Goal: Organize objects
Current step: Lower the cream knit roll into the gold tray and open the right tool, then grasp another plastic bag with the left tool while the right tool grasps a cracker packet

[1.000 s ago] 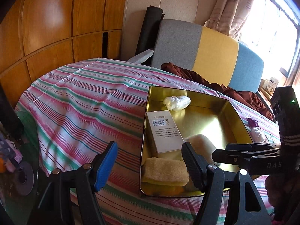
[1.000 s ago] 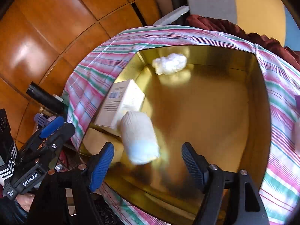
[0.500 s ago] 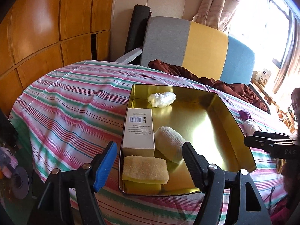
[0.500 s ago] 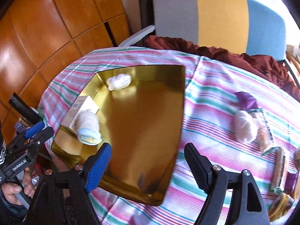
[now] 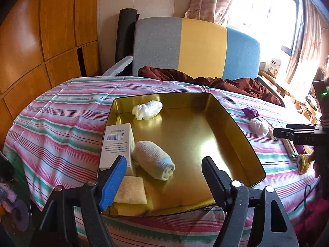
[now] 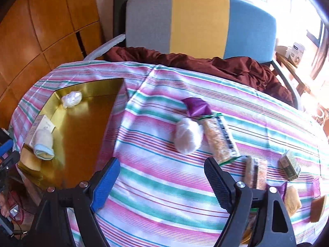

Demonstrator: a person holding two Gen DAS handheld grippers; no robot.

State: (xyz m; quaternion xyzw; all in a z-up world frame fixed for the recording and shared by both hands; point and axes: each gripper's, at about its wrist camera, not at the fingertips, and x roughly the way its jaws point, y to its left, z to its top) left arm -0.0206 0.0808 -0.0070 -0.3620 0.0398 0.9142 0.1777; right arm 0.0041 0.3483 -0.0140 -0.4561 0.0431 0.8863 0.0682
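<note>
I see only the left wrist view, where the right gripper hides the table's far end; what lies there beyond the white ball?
Observer: In the right wrist view, a long snack packet lies right beside the white ball.
Operator: Thank you. Is anything further out?
Observer: Yes, a small patterned box sits on the striped cloth, past what look like two brushes.
Operator: And is the right gripper holding anything?
Observer: No, its jaws stand apart with only cloth showing between them.
</note>
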